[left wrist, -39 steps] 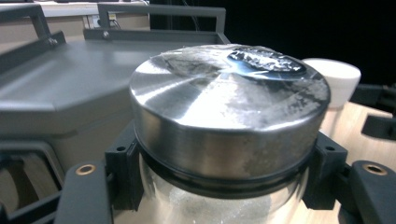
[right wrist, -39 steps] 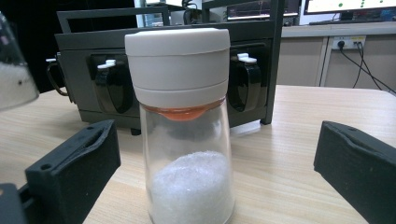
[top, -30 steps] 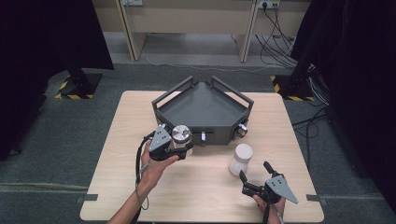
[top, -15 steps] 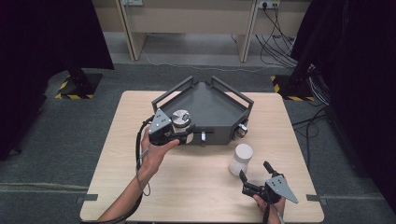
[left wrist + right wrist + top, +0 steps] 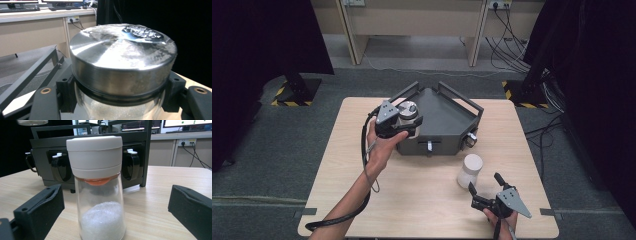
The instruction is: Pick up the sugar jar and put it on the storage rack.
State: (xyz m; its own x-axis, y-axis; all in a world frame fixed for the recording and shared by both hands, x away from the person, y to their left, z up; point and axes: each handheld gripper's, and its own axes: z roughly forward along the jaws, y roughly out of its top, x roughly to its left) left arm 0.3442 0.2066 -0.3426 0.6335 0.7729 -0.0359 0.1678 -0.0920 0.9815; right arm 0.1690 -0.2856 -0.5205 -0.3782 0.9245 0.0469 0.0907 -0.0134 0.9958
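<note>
The left gripper (image 5: 408, 124) has its jaws clamped on a glass jar with a shiny metal lid (image 5: 120, 60). In the left gripper view the two black jaws press the jar from both sides, just under the lid, and the jar sits in the middle of the frame. In the high view the metal lid (image 5: 407, 109) shows a little left of the middle of the frame, held up over the left corner of the dark tray (image 5: 447, 120). The tray has rails around it and sits on the counter (image 5: 342, 165).

The right gripper (image 5: 486, 192) is in the lower right of the high view. Its jaws are wide apart and hold nothing. In the right gripper view a glass shaker with a white cap (image 5: 98, 187) stands upright on the counter in the middle of the frame, between the two jaws. The jaws do not touch it. There is white powder in the bottom of the shaker. In the high view the shaker (image 5: 469, 170) stands just in front of the tray, right above the open jaws.
</note>
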